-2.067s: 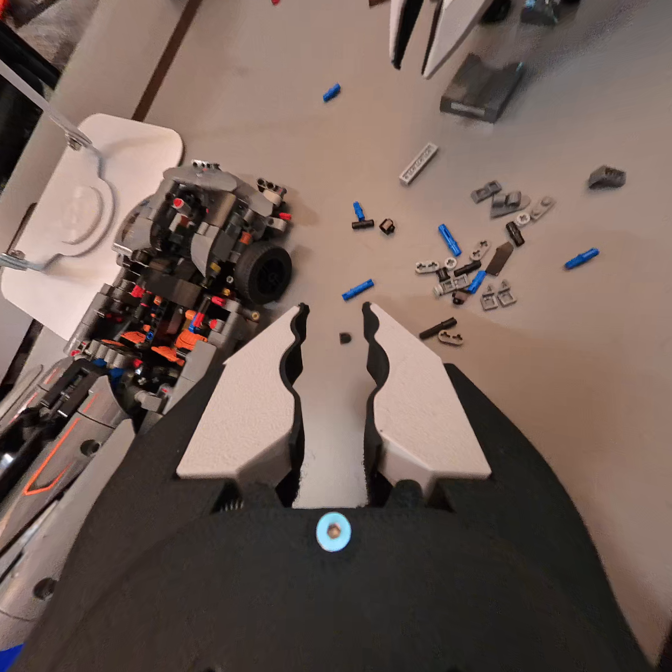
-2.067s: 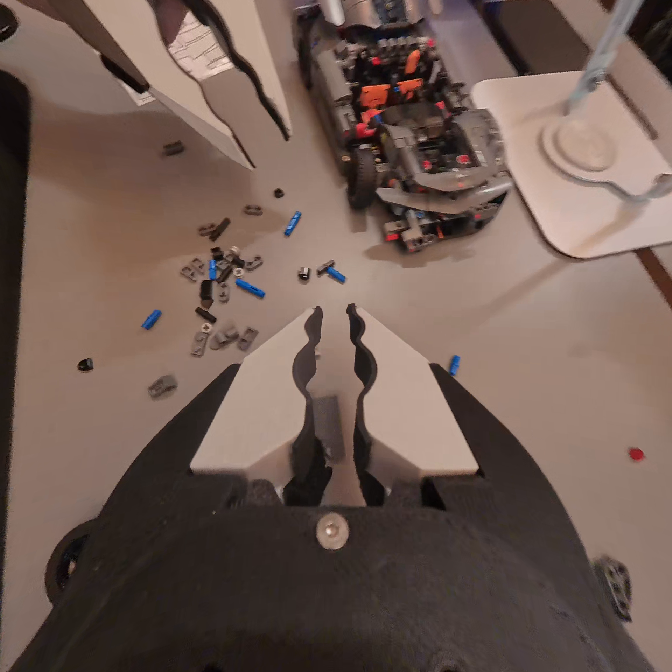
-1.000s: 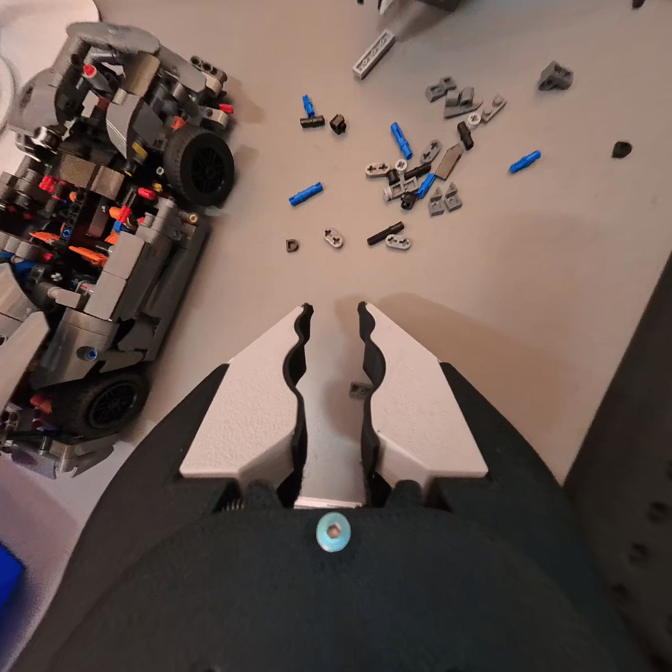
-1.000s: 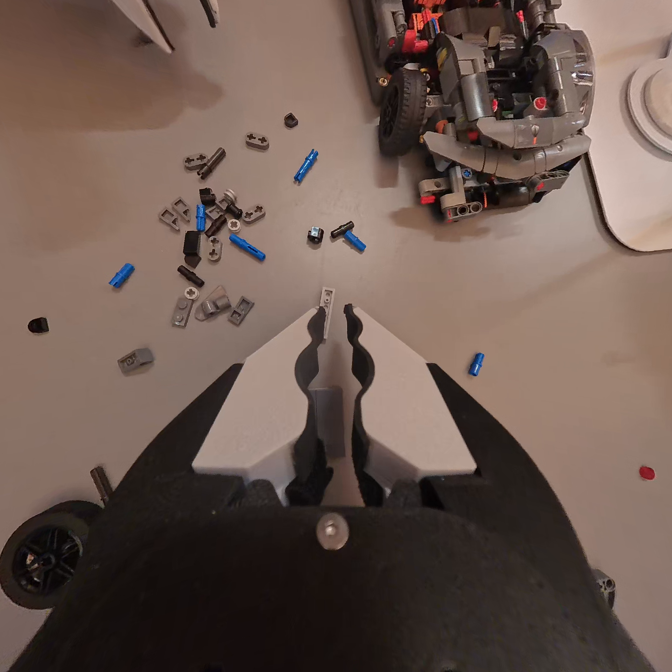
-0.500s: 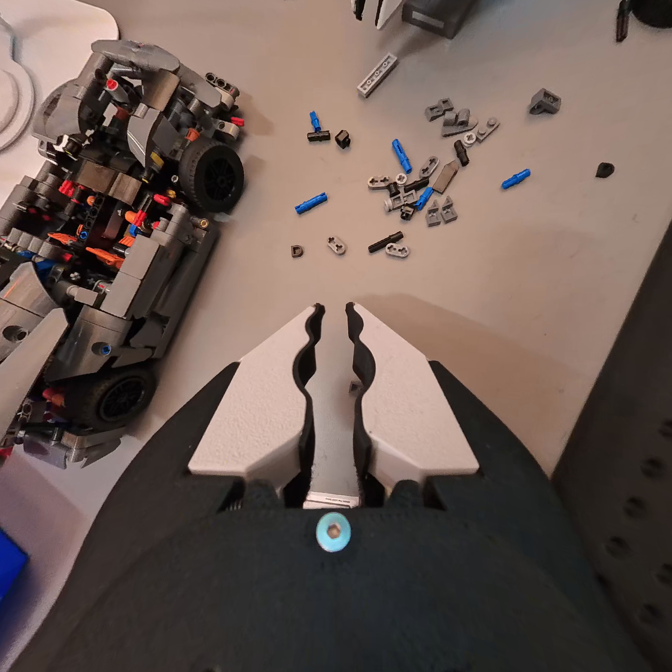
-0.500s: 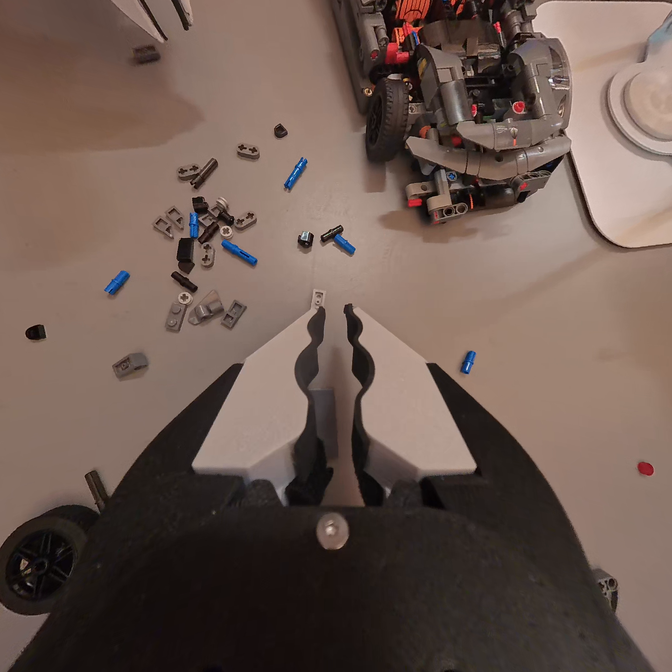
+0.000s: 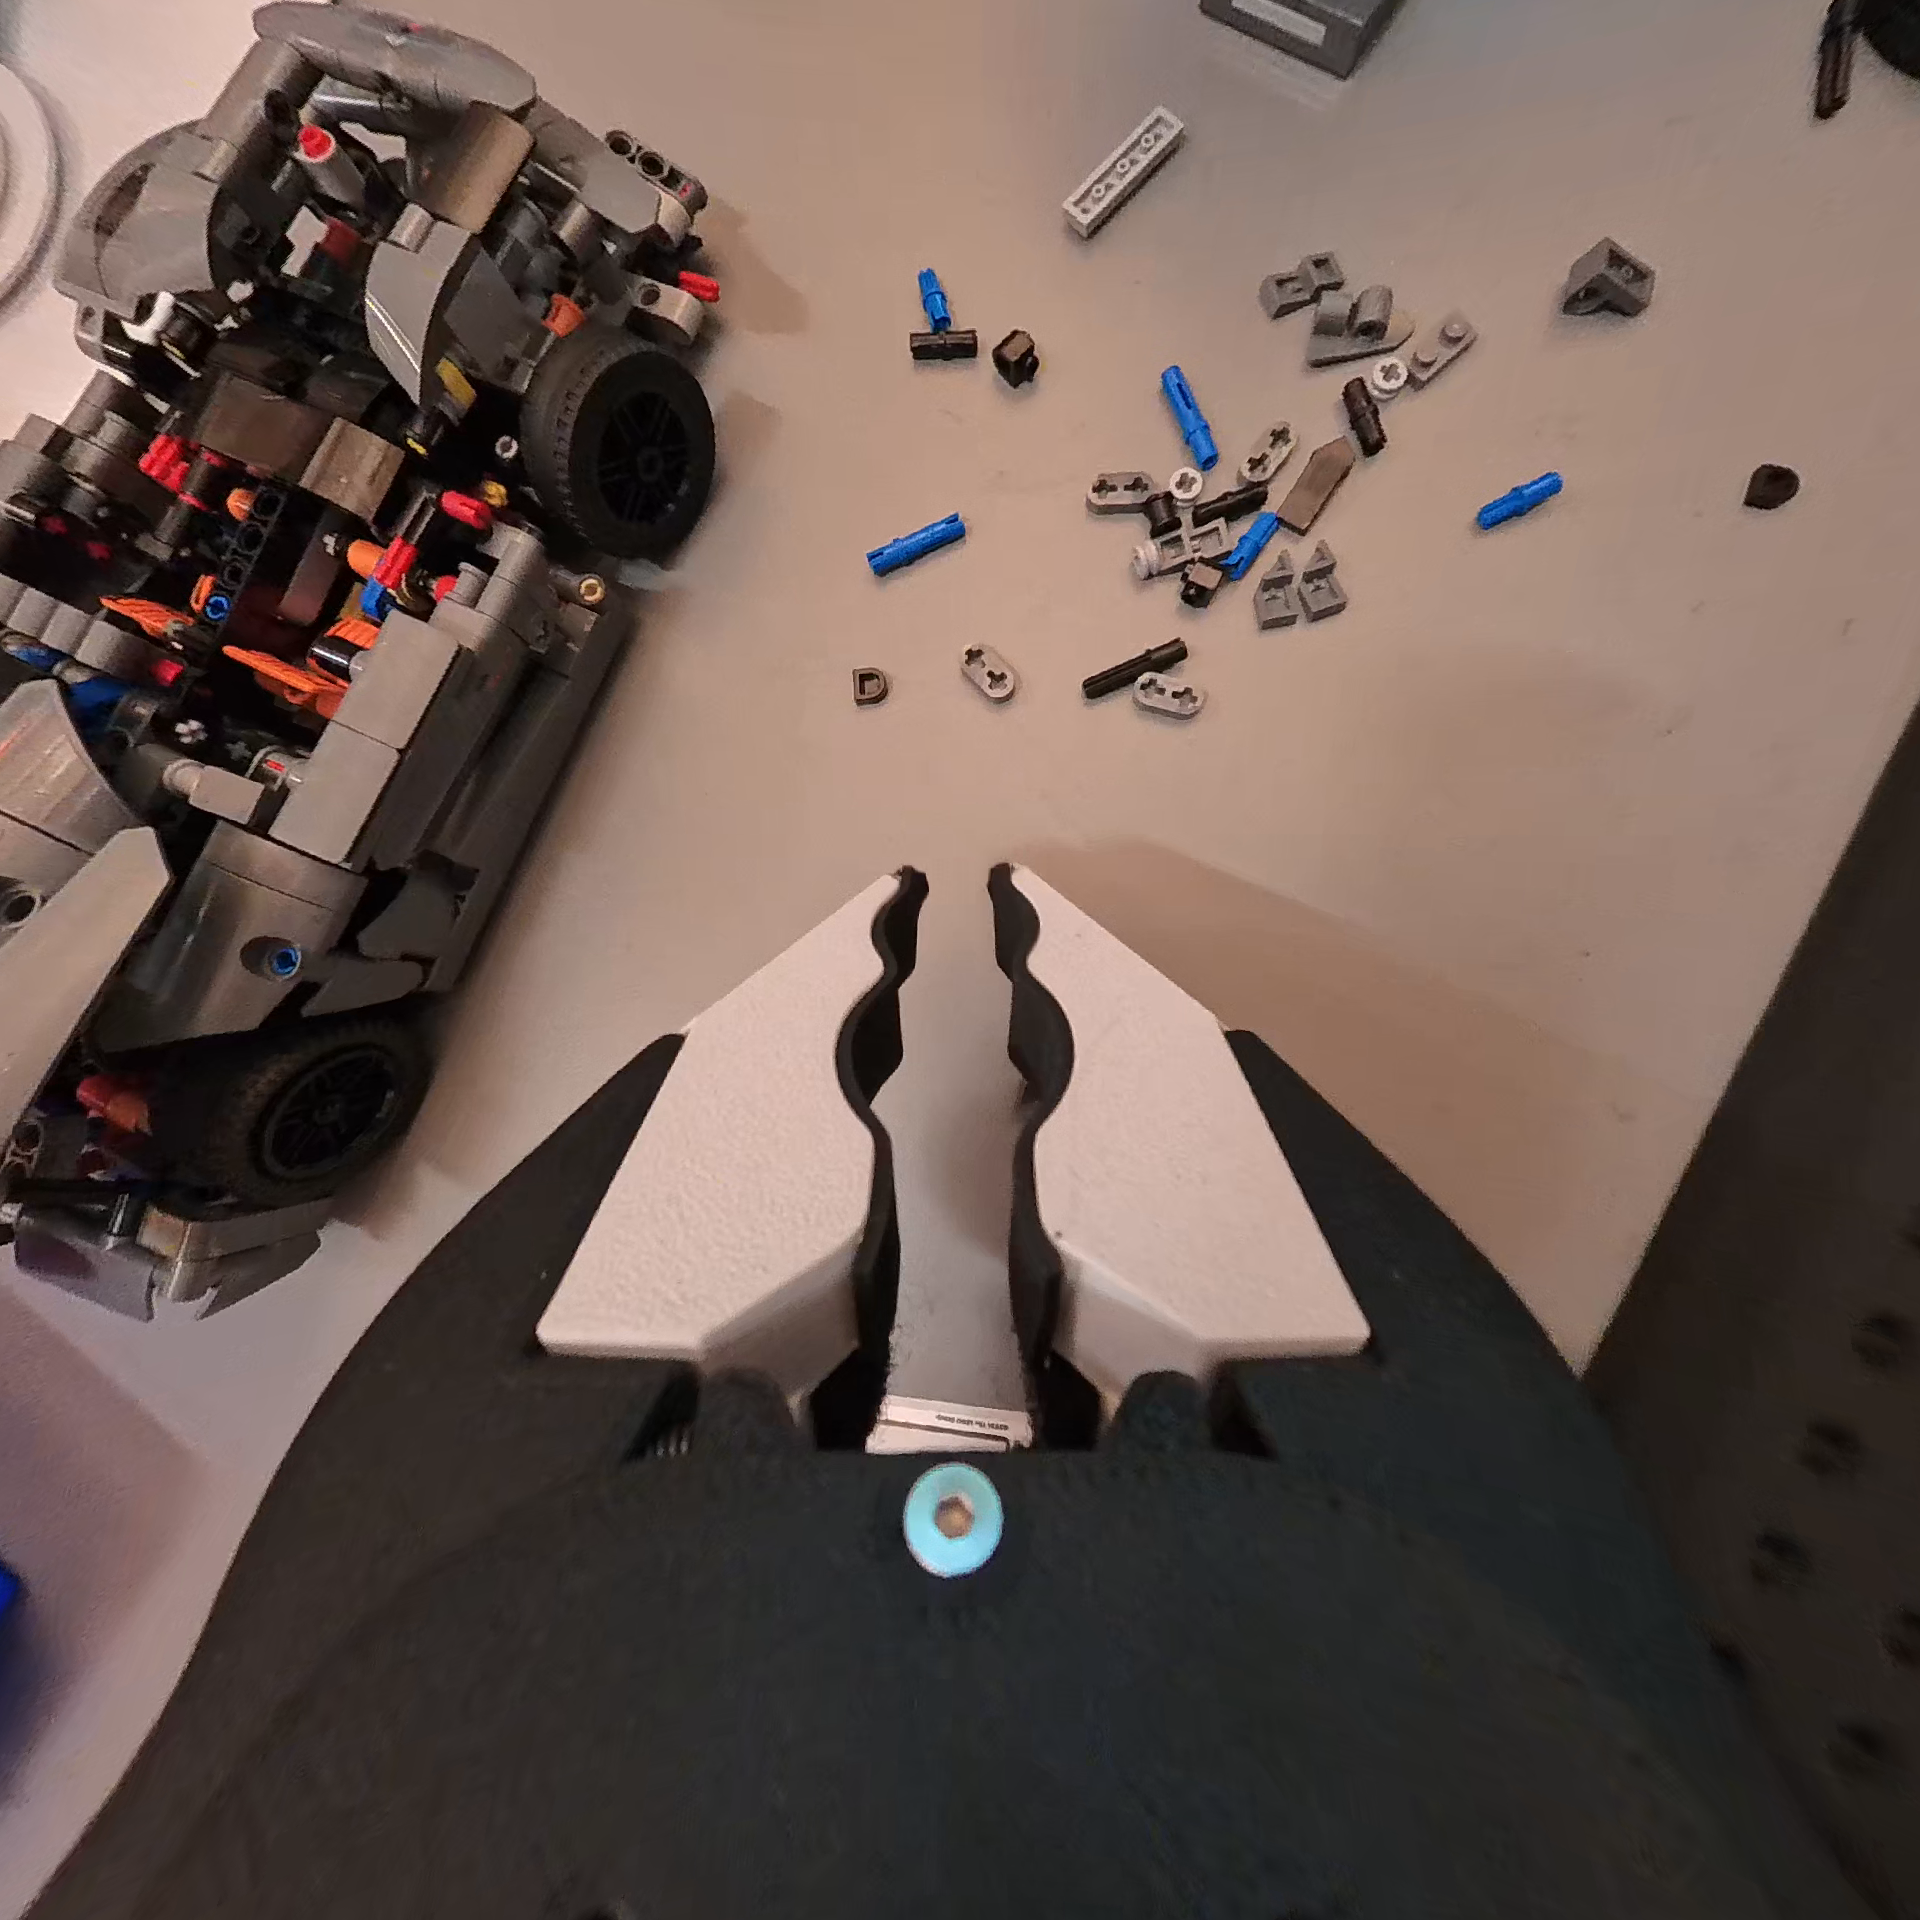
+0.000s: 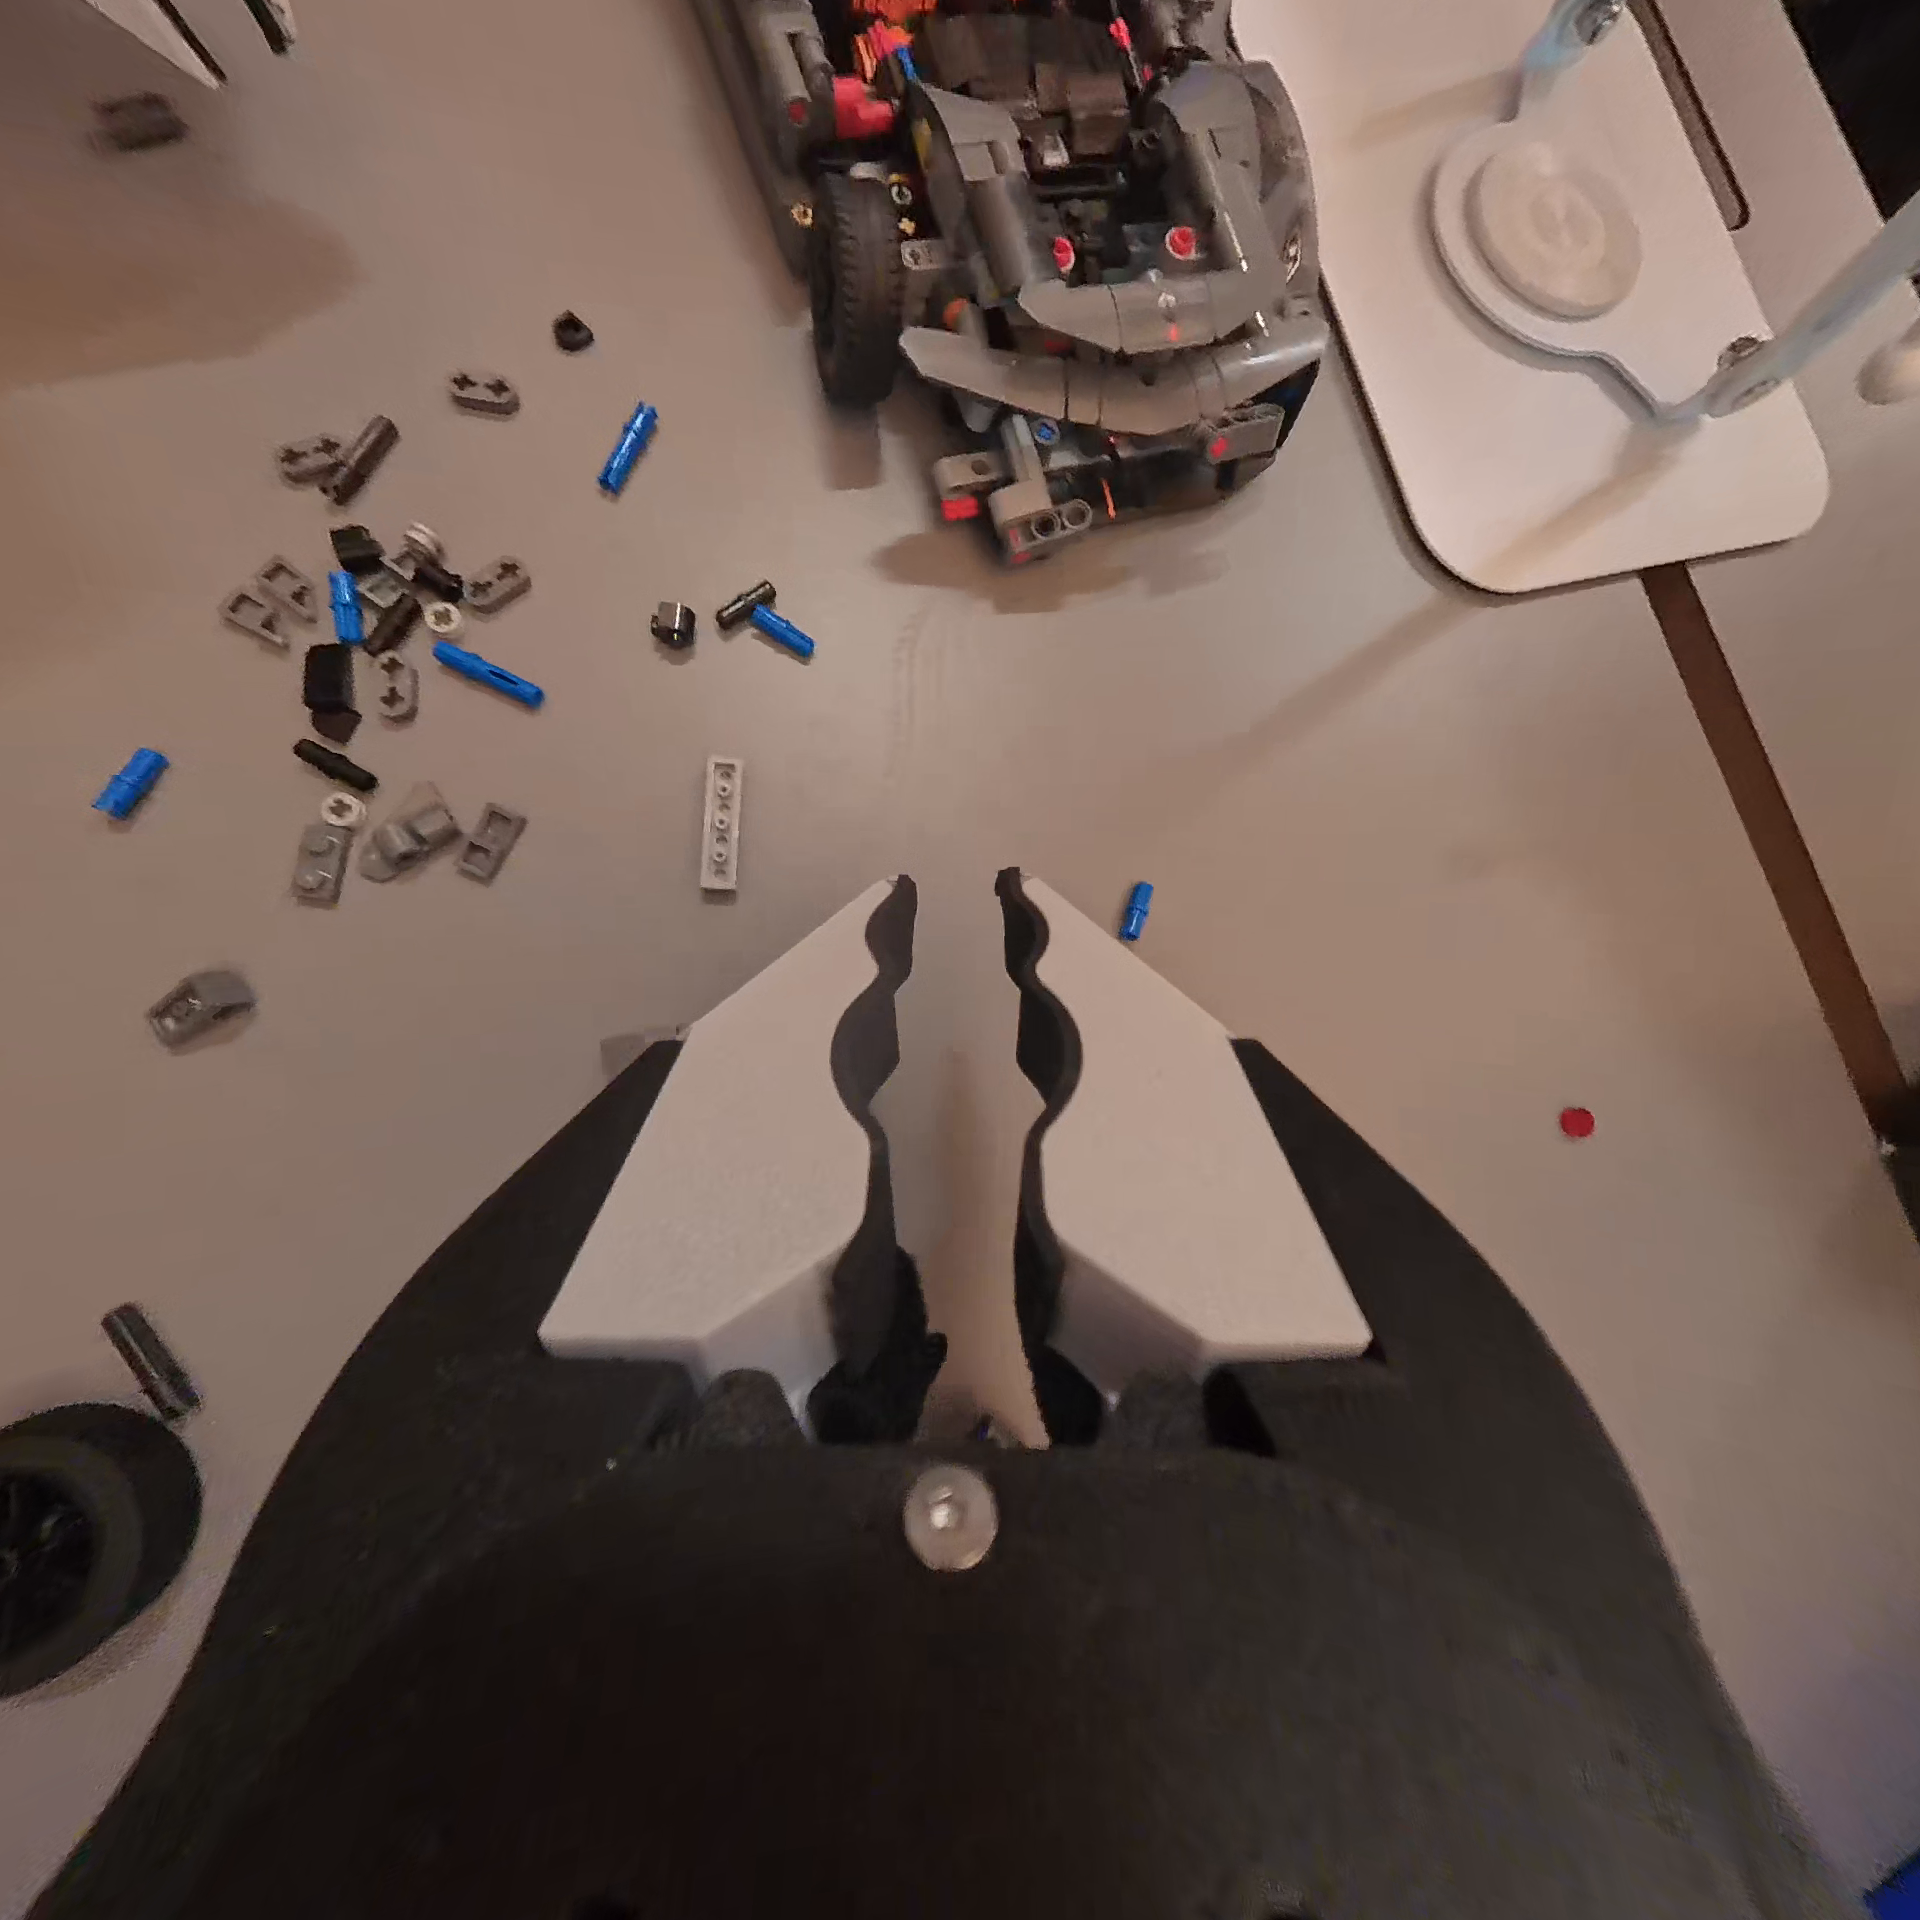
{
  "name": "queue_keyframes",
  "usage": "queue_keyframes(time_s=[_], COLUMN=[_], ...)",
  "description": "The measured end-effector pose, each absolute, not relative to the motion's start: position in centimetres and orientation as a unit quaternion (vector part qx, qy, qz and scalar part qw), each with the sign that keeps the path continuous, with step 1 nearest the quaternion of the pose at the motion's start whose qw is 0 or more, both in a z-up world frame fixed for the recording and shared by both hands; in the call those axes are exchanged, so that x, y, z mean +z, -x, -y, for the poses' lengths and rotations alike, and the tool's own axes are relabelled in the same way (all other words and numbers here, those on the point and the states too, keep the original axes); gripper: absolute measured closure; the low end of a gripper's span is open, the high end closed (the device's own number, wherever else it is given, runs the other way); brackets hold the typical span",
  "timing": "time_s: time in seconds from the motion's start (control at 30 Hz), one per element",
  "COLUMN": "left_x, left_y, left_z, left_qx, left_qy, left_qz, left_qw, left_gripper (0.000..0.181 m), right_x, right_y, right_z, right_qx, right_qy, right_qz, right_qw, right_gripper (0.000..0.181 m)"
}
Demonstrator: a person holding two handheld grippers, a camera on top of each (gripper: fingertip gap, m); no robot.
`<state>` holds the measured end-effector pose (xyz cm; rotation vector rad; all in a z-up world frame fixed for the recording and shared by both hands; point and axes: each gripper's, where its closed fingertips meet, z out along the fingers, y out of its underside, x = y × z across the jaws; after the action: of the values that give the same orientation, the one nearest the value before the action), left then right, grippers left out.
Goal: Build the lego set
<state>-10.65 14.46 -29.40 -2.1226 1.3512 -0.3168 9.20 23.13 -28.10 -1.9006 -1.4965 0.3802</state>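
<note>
The left tool (image 7: 948, 878) hangs over the grey bench (image 7: 1351, 852); its two tips are a small way apart, and I see nothing held between them. The right tool (image 8: 951, 883) hangs over the same bench (image 8: 1247, 779); its tips are also a little apart, with nothing gripped.

The landmark is the car (image 7: 312, 582), a half-built dark grey lego model with red, orange and blue bits inside; it lies on the bench, left of the left tool and ahead of it; in the right view the car (image 8: 1060, 270) sits ahead of the right tool, its nose end facing the tool.

To the right of the car in the left view lies a pile (image 7: 1247, 499) of small grey, black and blue parts; a blue pin (image 7: 916, 544) lies between the car's wheel and the pile; a small black D-shaped piece (image 7: 871, 686) lies nearer the tool; a long flat grey plate (image 7: 1124, 171) lies beyond the pile.

In the right view the plate (image 8: 721, 823) lies between the car and the right tool, just left of its tips; a short blue pin (image 8: 1136, 910) lies just right of the tips; a loose wheel (image 8: 73, 1538) sits far from the car, near the left edge; a white stand base (image 8: 1579, 343) rests beside the car on its right; a red dot piece (image 8: 1577, 1122) lies well away from the car.
</note>
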Motion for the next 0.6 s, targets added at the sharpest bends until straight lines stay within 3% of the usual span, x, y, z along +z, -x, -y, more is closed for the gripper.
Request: queue_keyframes(time_s=[0.37, 0.6], left_x=[-30.0, -29.7], left_y=[10.4, 9.8], left_z=[-14.6, -14.4], left_qx=[-0.125, -0.135], left_qy=[0.800, 0.791], left_qz=[-0.510, -0.517], left_qw=[0.291, 0.297], left_gripper=[0.170, 0.169], right_x=[-28.1, -28.7], right_y=[-9.9, -7.7], right_z=[-22.9, -17.6], right_qx=[0.154, 0.226], right_qy=[0.735, 0.670], right_qz=[0.577, 0.659], right_qw=[0.319, 0.254], right_gripper=[0.167, 0.174])
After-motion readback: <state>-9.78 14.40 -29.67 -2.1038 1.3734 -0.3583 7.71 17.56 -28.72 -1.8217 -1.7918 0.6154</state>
